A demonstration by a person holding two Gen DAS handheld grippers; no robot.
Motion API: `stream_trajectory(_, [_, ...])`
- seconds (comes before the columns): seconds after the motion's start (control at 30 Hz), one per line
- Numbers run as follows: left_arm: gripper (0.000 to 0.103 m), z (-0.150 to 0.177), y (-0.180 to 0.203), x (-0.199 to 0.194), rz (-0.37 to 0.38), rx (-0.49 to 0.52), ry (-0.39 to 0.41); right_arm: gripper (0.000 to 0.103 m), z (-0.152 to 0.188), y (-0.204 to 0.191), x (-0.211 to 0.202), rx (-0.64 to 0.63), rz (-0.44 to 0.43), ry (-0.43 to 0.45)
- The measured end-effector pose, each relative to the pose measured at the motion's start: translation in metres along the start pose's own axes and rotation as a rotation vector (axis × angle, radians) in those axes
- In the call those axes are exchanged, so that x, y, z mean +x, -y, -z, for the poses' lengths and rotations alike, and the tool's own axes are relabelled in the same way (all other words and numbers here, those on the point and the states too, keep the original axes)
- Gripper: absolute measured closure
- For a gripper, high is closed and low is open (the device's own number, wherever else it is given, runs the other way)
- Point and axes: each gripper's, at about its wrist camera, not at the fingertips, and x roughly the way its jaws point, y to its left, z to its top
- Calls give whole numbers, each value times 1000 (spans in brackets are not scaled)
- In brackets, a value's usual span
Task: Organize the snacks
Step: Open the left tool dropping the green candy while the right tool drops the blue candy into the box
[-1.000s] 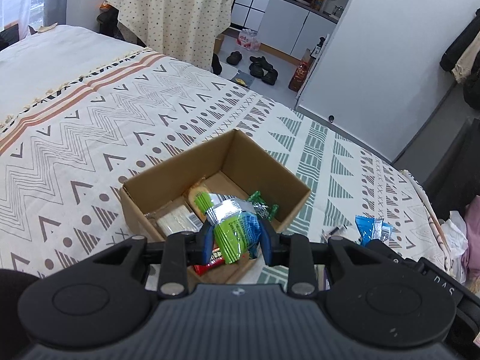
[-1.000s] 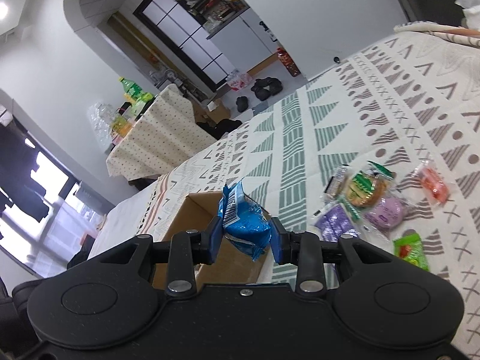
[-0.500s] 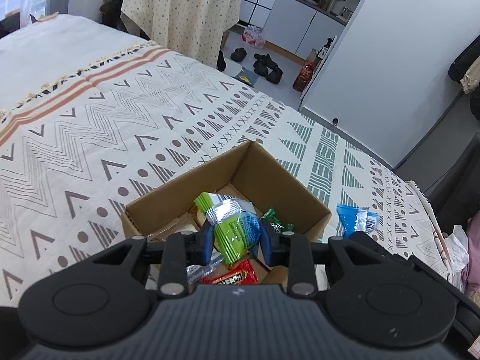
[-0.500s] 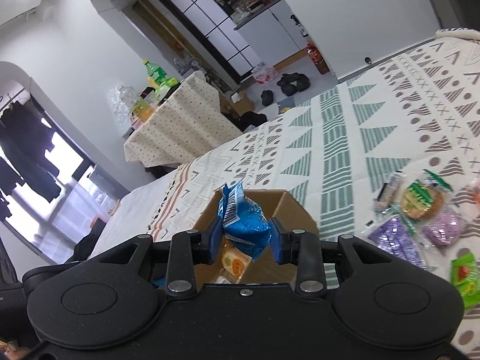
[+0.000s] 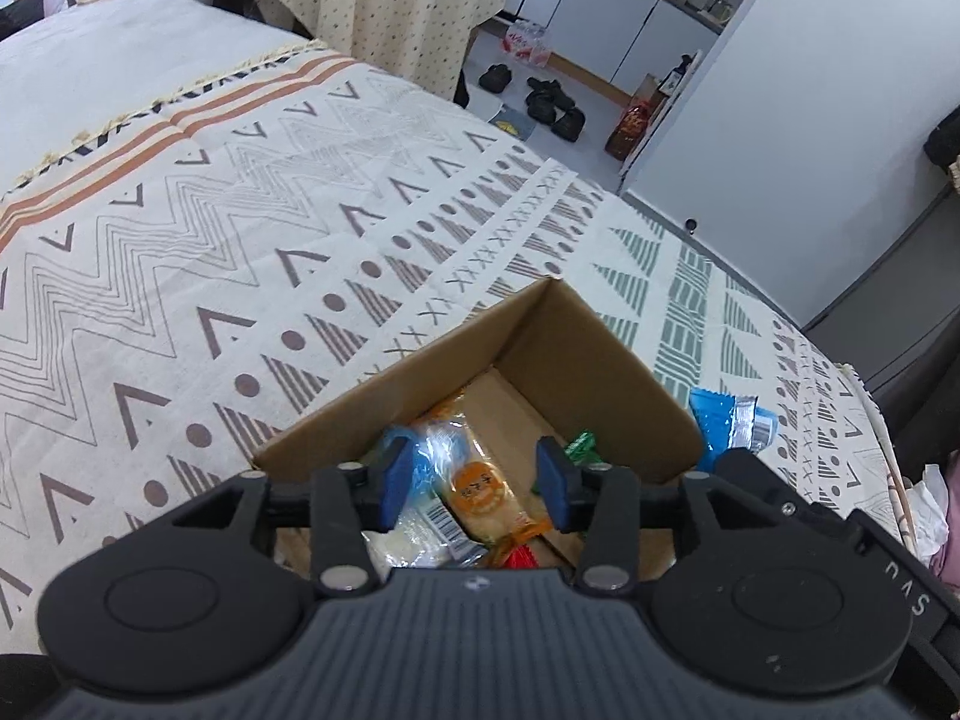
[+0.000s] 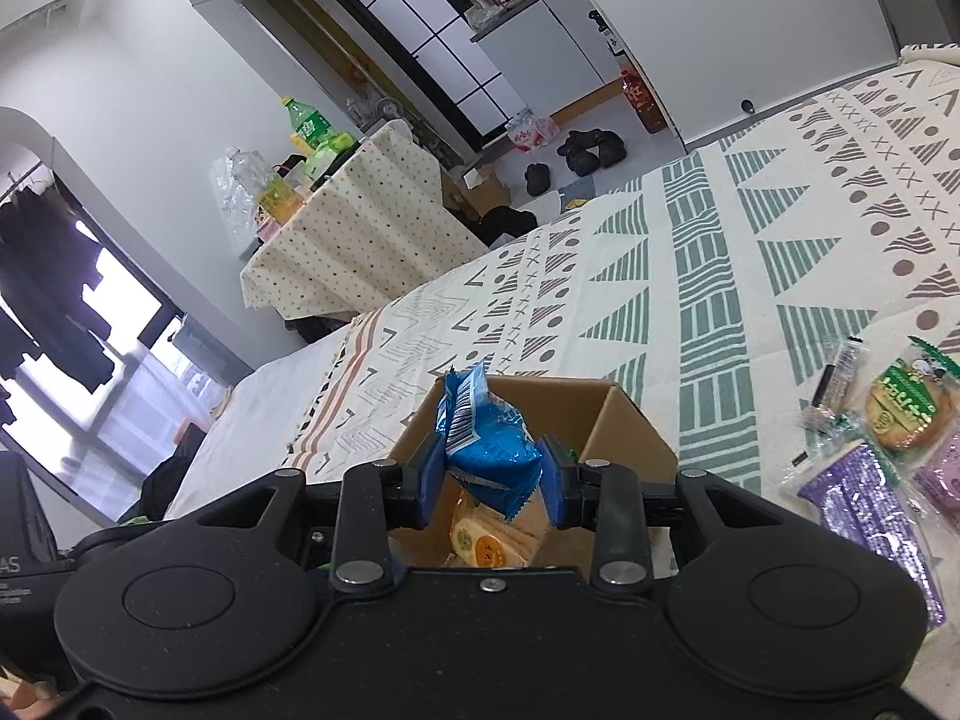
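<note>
Left wrist view: left gripper hung over the cardboard box, jaws apart w/ nothing between, snacks lying below. Right gripper sat at the box's near rim, clamped on a blue snack packet. Loose snacks lay on the bedspread to the right, w/ bare cloth beyond the box.

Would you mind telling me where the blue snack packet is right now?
In the right wrist view, the blue snack packet is clamped in the right gripper, held just above the open cardboard box on the patterned bedspread.
</note>
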Motion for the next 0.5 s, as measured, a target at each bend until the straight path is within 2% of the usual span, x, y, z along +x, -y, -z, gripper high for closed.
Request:
stream_trajectory(0.13, [49, -2, -2, 0, -9, 14, -7, 68, 1, -2, 5, -8, -15, 4])
stream_trajectory(0.17, [45, -2, -3, -1, -10, 11, -7, 62, 1, -2, 6, -4, -15, -2])
stream_trajectory(0.2, [43, -2, -3, -2, -13, 6, -5, 47, 1, -2, 7, 2, -13, -14])
stream_trajectory(0.23, [39, -2, -3, -3, -18, 5, -3, 45, 1, -1, 6, 7, -5, -11])
stream_trajectory(0.37, [22, 0, 0, -9, -42, 12, -4, 45, 0, 2, -3, 27, 11, -5])
stream_trajectory(0.5, [17, 4, 3, -16, -67, 24, -8, 45, -2, 7, -13, 56, 43, -7])
